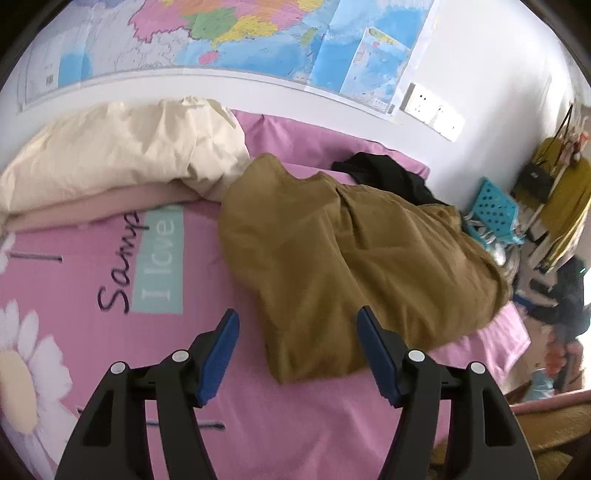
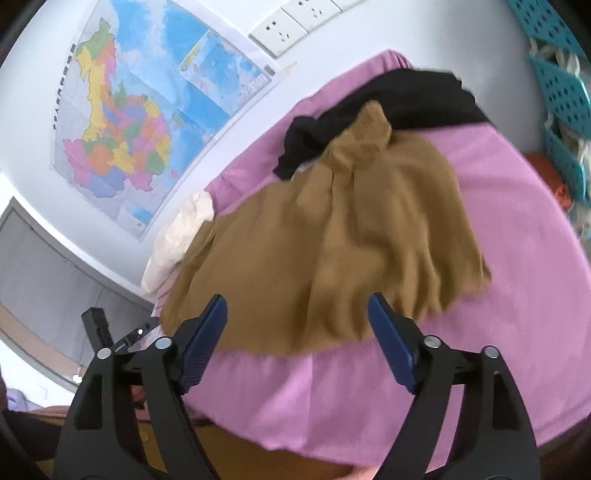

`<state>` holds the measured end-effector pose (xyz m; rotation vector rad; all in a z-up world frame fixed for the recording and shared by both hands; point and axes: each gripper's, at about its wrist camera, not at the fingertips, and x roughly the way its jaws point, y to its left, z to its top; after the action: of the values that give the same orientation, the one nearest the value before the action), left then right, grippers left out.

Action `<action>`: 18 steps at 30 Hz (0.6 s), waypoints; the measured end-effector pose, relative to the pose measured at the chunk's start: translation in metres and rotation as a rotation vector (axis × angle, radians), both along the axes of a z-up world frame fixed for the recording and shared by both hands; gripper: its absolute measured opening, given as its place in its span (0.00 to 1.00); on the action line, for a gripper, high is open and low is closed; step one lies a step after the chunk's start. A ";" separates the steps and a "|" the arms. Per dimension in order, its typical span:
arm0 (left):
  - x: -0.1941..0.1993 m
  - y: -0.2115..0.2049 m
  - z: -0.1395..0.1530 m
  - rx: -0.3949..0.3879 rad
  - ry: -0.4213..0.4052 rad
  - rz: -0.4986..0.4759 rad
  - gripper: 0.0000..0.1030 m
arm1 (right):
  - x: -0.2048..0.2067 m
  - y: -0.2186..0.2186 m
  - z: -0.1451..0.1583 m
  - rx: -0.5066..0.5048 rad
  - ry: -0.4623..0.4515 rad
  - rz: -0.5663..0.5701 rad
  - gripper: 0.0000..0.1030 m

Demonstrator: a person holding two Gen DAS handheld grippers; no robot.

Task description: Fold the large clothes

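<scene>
A large mustard-brown garment (image 1: 347,258) lies crumpled on the pink bed sheet (image 1: 110,288); it also shows in the right wrist view (image 2: 332,236). A black garment (image 1: 391,173) lies behind it, partly under it, seen too in the right wrist view (image 2: 399,103). My left gripper (image 1: 297,332) is open and empty, hovering just in front of the brown garment's near edge. My right gripper (image 2: 297,317) is open and empty, above the garment's edge near the side of the bed (image 2: 517,258).
A cream duvet (image 1: 122,151) is piled at the back left of the bed. A map (image 1: 258,33) and wall sockets (image 1: 432,107) are on the wall. A teal basket (image 1: 495,206) and clutter stand right of the bed.
</scene>
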<state>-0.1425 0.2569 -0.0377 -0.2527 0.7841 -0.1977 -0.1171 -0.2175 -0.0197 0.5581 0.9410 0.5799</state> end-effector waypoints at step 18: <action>-0.013 -0.027 -0.046 -0.220 0.157 -0.193 0.63 | 0.022 0.017 -0.041 0.063 0.117 -0.166 0.86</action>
<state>-0.1558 0.2301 -0.0838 -0.4042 0.9438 -0.4523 -0.0950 -0.2004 -0.0610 0.7252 0.9785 0.4326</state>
